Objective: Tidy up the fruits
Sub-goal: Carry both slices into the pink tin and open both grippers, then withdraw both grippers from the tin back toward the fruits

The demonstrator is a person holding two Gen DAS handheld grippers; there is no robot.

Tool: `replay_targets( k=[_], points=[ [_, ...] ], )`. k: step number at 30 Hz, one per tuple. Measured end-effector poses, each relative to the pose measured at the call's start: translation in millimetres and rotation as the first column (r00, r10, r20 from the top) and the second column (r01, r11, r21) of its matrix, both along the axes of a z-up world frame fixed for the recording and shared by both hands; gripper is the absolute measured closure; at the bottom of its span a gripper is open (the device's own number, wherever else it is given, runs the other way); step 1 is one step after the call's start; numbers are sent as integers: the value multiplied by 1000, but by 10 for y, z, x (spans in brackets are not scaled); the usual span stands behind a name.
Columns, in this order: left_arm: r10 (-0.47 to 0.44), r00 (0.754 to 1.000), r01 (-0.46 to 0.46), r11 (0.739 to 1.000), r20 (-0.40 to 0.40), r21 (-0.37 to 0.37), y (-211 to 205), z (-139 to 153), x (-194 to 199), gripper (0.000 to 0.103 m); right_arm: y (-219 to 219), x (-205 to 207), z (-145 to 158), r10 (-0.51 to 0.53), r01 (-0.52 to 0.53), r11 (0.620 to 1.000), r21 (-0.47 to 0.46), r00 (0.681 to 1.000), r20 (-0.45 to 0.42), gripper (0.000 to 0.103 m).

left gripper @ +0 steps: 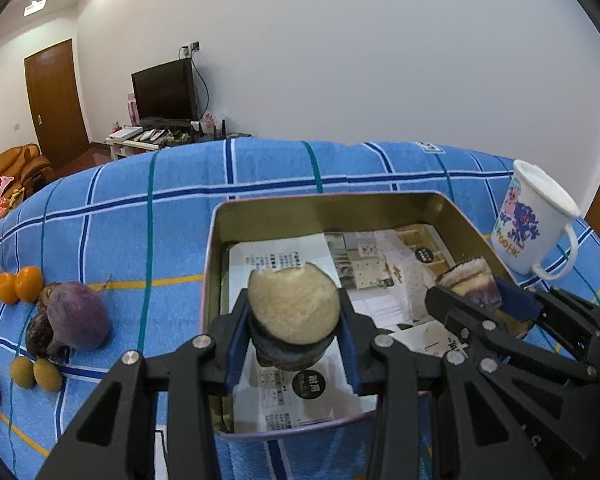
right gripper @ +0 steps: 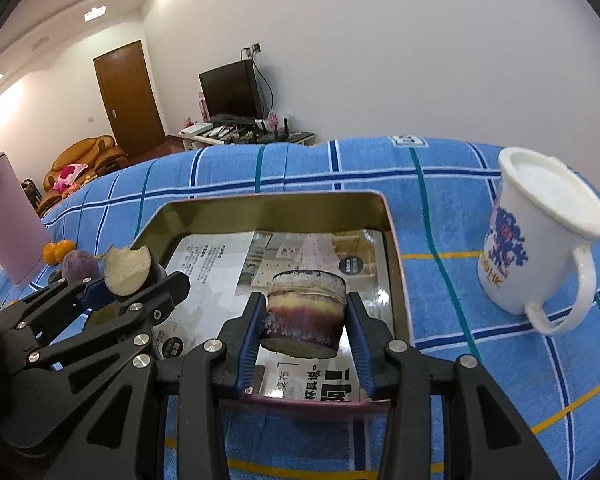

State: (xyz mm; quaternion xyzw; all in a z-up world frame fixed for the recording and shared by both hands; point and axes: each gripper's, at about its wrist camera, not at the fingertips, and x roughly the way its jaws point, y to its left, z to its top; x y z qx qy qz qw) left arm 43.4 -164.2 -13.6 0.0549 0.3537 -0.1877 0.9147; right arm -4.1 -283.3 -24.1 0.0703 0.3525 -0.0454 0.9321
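My left gripper (left gripper: 294, 322) is shut on a dark-skinned sugarcane chunk with a pale cut face (left gripper: 293, 312), held over the near left part of a gold metal tin (left gripper: 216, 240) lined with printed paper. In the right wrist view that chunk (right gripper: 126, 276) and the left gripper (right gripper: 134, 280) appear at the left. My right gripper (right gripper: 303, 330) is shut on a purple and cream sugarcane chunk (right gripper: 305, 316), above the tin (right gripper: 393, 264) near its front edge. The right gripper (left gripper: 469, 294) with its chunk (left gripper: 469, 284) shows at the right in the left wrist view.
A white mug with a blue print (left gripper: 533, 226) (right gripper: 539, 240) stands right of the tin on the blue checked cloth (left gripper: 140, 216). Left of the tin lie a purple round fruit (left gripper: 78, 316), oranges (left gripper: 20, 288), small greenish fruits (left gripper: 36, 372) and dark pieces. A pink box (right gripper: 14, 220) stands far left.
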Motion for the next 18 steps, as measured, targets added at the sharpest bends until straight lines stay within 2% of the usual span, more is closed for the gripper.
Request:
replay_targets(
  k=[5, 8, 10, 11, 13, 14, 15, 16, 17, 18],
  points=[
    [9, 1000, -9, 1000, 3, 8, -39, -5, 28, 62, 9, 0, 0, -2, 2, 1000, -3, 1000, 2, 60],
    [19, 1000, -20, 1000, 17, 11, -53, -3, 26, 57, 4, -2, -7, -3, 3, 1000, 9, 1000, 1, 60],
    [27, 999, -27, 1000, 35, 13, -53, 13, 10, 51, -13, -12, 2, -8, 8, 1000, 17, 1000, 7, 60],
    [34, 998, -35, 999, 43, 12, -16, 22, -22, 44, -23, -25, 17, -17, 16, 1000, 18, 1000, 14, 60],
    [32, 998, -32, 999, 58, -14, 22, 73, -65, 36, -74, -87, 84, -40, 38, 999, 39, 998, 56, 60],
    [35, 997, -33, 999, 70, -27, 40, 113, -87, 26, -106, -127, 128, -49, 44, 997, 59, 995, 87, 59],
    [43, 995, -40, 999, 88, -33, 54, 153, -115, 9, -143, -173, 181, -60, 50, 995, 81, 991, 123, 56],
    [53, 992, -49, 998, 111, -35, 71, 188, -142, 2, -178, -225, 233, -72, 56, 993, 102, 984, 161, 43],
    [68, 986, -63, 997, 150, -37, 85, 229, -192, 0, -205, -273, 273, -87, 66, 991, 116, 977, 192, 31],
    [74, 981, -69, 997, 177, -33, 87, 251, -222, 0, -225, -329, 311, -108, 80, 989, 126, 968, 229, 29]
  ],
)
